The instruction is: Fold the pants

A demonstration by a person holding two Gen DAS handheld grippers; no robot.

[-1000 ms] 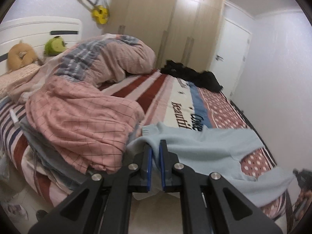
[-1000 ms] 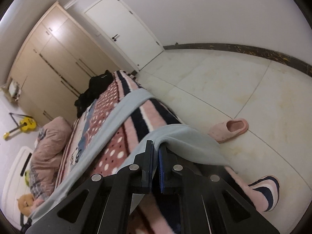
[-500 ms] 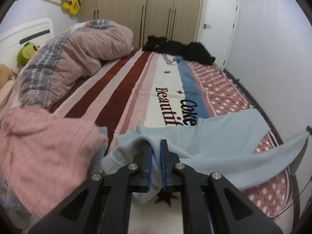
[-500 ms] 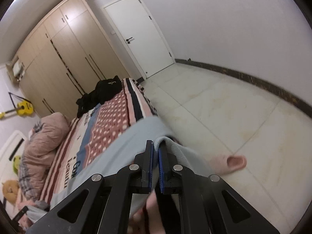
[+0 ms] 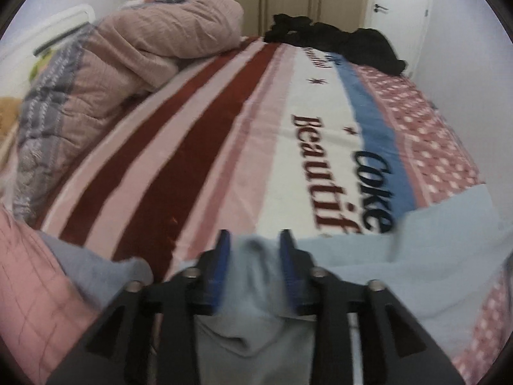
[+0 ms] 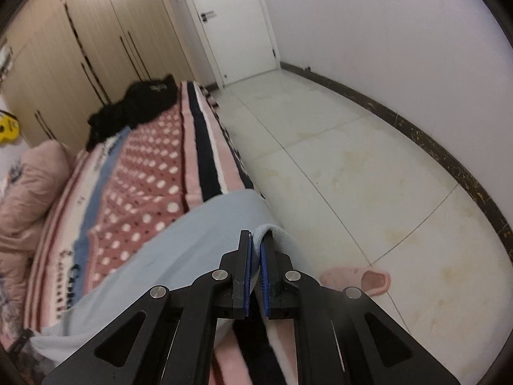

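Pale blue soft cotton pants (image 5: 400, 256) lie across the near end of the striped and dotted bed blanket (image 5: 256, 122), stretched between my two grippers. My left gripper (image 5: 255, 240) has its blue-padded fingers (image 5: 221, 256) spread wide, with a bunched fold of the pants lying loose between them, not pinched. My right gripper (image 6: 253, 240) has its fingers (image 6: 245, 256) nearly together, clamped on a folded edge of the same pants (image 6: 179, 250) at the side of the bed, above the pale tiled floor (image 6: 352, 160). A pink slipper (image 6: 356, 280) lies on the floor near that gripper. At the far end of the blanket sits a heap of black clothing (image 5: 336, 41). A rumpled pink quilted duvet (image 5: 134, 61) is piled along the bed's left side
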